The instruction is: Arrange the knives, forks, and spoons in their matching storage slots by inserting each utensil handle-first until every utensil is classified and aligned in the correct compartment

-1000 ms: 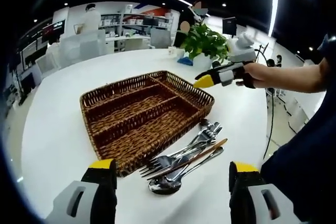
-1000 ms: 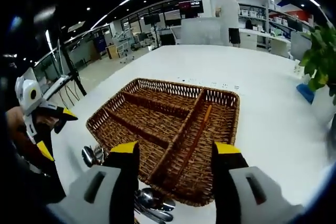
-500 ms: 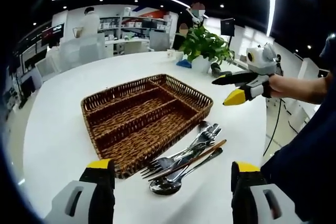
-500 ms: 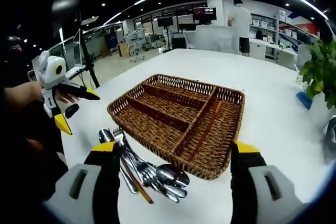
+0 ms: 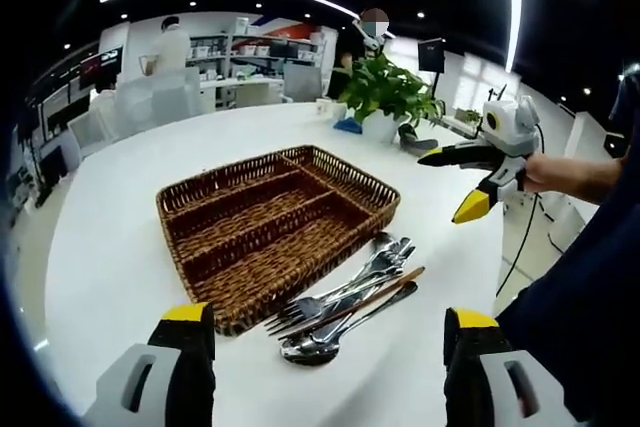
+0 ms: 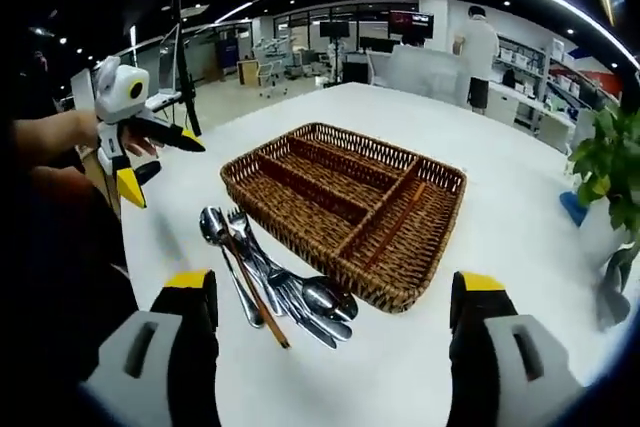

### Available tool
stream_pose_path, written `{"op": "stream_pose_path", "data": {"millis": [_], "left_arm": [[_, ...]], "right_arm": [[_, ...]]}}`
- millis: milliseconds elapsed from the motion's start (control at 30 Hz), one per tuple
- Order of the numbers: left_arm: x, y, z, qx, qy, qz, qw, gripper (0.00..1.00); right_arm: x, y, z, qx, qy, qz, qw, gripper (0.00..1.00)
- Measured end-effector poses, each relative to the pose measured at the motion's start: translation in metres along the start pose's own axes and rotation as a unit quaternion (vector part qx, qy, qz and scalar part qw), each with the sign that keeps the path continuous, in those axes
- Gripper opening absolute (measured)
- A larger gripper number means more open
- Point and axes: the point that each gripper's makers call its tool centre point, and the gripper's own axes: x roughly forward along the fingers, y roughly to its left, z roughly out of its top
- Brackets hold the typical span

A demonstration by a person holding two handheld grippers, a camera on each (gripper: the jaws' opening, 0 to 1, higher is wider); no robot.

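Note:
A brown wicker tray (image 5: 262,215) with long slots sits on the white table, and in the right gripper view the tray (image 6: 300,209) is straight ahead. A thin brown stick seems to lie in one long slot. Forks, spoons and a wooden-handled piece lie in a pile (image 5: 345,299) on the table against the tray's near side; the same pile (image 6: 268,280) is seen from the other side. My left gripper (image 5: 326,317) is open and empty, short of the pile. My right gripper (image 6: 334,285) is open and empty too. Each shows in the other's view, held in a hand with its jaws apart: right gripper (image 5: 442,187), left gripper (image 6: 165,172).
A potted plant (image 5: 390,87) stands at the table's far side, and in the right gripper view the plant (image 6: 610,172) is at the right. The table (image 5: 110,247) ends close behind the pile. Desks, shelves and a standing person (image 6: 480,47) are in the background.
Both grippers have drawn back from the tray. My right gripper has swung off to the tray's side and its jaws stand wider apart. Tray and pile lie as before.

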Motion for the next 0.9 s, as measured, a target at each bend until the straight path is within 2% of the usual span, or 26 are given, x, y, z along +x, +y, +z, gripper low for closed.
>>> {"op": "stream_pose_path", "data": {"millis": [233,567,767,900], "left_arm": [[0.0,-0.006,-0.005,0.007,0.009,-0.001,0.9999,1.0],[0.001,-0.008,-0.002,0.017,0.01,-0.003,0.9998,1.0],[0.006,-0.01,0.0,0.04,0.021,-0.018,0.9988,0.93],[0.009,-0.015,0.004,0.067,0.022,-0.037,0.9968,0.82]], "right_arm": [[-0.002,0.004,0.0,0.0,0.0,0.004,1.0,0.99],[-0.005,0.007,0.001,-0.003,-0.001,0.008,1.0,0.99],[-0.009,0.007,0.002,-0.002,-0.002,0.006,1.0,0.99],[-0.011,0.006,0.001,0.002,-0.004,0.004,1.0,0.98]]}}
